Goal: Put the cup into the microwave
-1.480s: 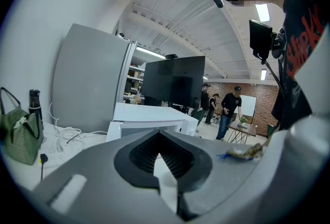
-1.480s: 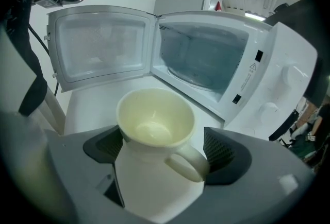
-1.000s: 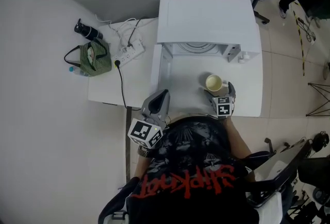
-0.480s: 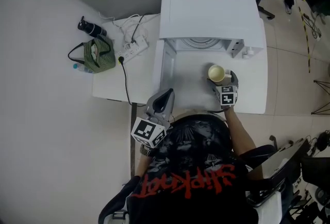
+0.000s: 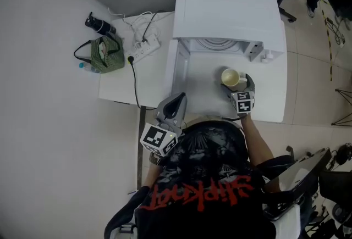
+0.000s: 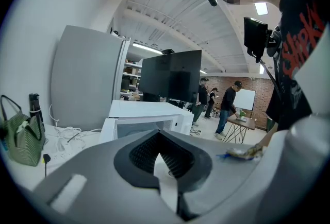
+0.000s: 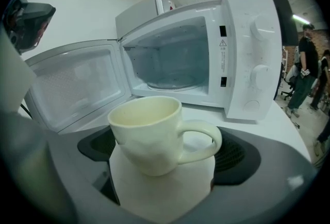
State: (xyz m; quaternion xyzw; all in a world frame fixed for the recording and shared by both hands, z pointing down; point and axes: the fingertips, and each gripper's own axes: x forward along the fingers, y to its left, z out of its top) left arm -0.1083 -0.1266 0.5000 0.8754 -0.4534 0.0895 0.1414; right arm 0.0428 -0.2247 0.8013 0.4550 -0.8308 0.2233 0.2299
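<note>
Right gripper view, cream cup point(image 7: 147, 133) held between jaws of right hand-held gripper point(image 7: 165, 152); open microwave point(image 7: 252, 48) just ahead

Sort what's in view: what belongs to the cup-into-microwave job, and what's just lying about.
Job:
cup, held in the right gripper
microwave, door open

Lying about:
green bag
black bottle
power strip
left gripper, empty
</note>
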